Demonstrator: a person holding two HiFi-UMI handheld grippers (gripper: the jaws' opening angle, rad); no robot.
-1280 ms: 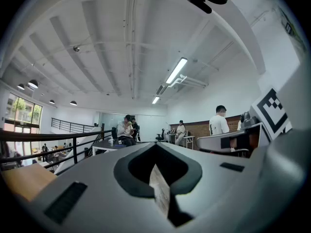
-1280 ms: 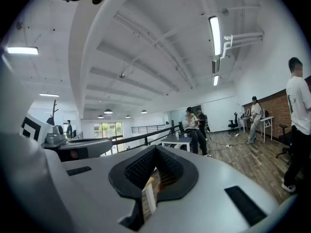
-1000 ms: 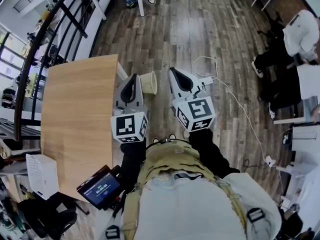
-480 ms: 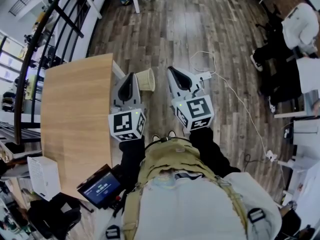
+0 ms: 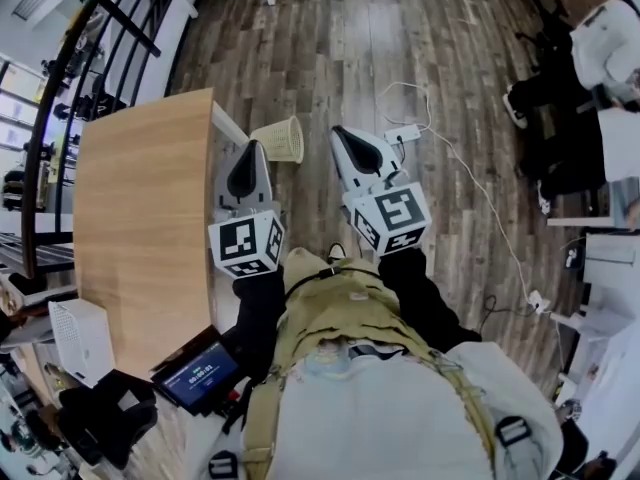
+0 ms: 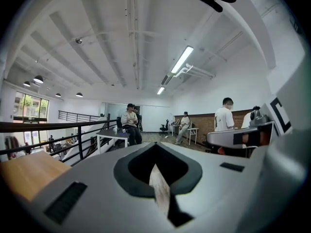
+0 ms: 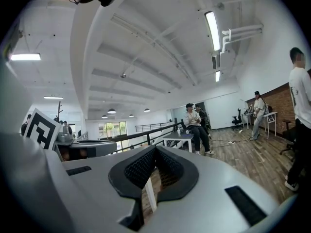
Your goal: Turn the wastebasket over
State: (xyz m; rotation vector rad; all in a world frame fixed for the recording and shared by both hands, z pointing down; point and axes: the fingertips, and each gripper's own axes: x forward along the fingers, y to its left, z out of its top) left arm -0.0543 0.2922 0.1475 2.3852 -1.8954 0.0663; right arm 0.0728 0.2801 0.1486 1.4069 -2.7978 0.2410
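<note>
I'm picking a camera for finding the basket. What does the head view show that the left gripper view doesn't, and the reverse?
Only the head view: the woven wastebasket on the floor just ahead of the left hand-held gripper, plus a white cable. Only the left gripper view: that gripper's jaws shut with nothing between them, and the ceiling lights. Both: the wooden table and the right hand-held gripper.

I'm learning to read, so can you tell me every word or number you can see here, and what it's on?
Screen of the small device at the near edge of the table: pale characters, too small and blurred to read.
Left cube and right cube: black-and-white square patterns, not letters or numbers.
Wastebasket: no label visible.
Nothing else here can be read.
</note>
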